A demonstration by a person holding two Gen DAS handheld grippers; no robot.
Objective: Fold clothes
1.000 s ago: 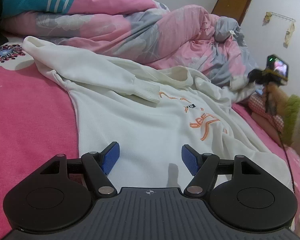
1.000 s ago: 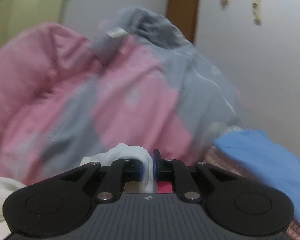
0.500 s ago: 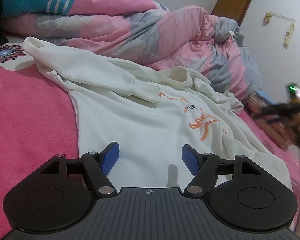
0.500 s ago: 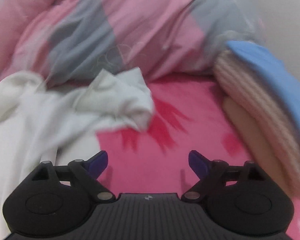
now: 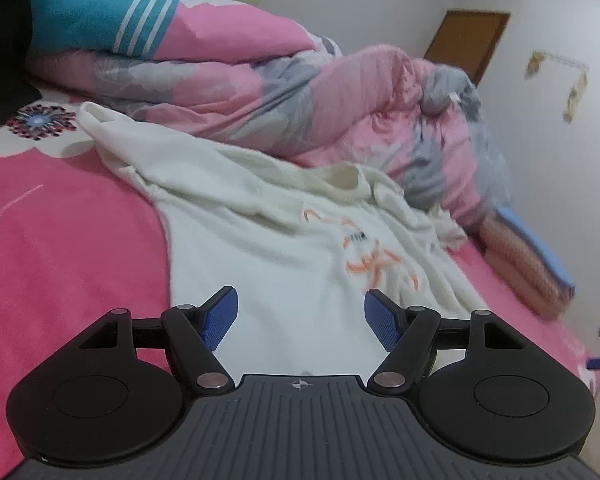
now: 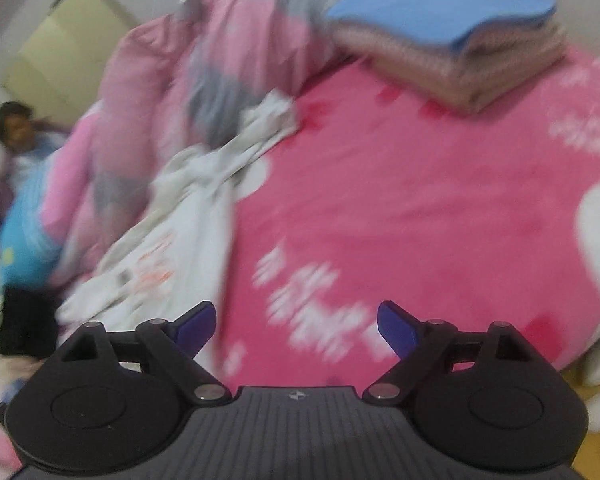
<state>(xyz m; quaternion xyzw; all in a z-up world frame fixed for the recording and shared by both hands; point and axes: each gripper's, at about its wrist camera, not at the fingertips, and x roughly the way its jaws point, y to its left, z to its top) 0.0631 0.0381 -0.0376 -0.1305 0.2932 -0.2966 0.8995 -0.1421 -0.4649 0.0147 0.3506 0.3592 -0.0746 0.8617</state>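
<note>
The white sweatshirt [image 5: 284, 248] lies spread on the pink bedsheet [image 5: 60, 232], beside the rumpled quilt [image 5: 300, 100]; the left gripper [image 5: 301, 314] hangs over its hem, jaws spread, holding nothing; the right gripper [image 6: 296, 326] is over bare sheet, jaws spread wide and empty.

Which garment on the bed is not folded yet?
The white sweatshirt with orange print, spread flat. The blue and beige garments lie folded in a stack.
</note>
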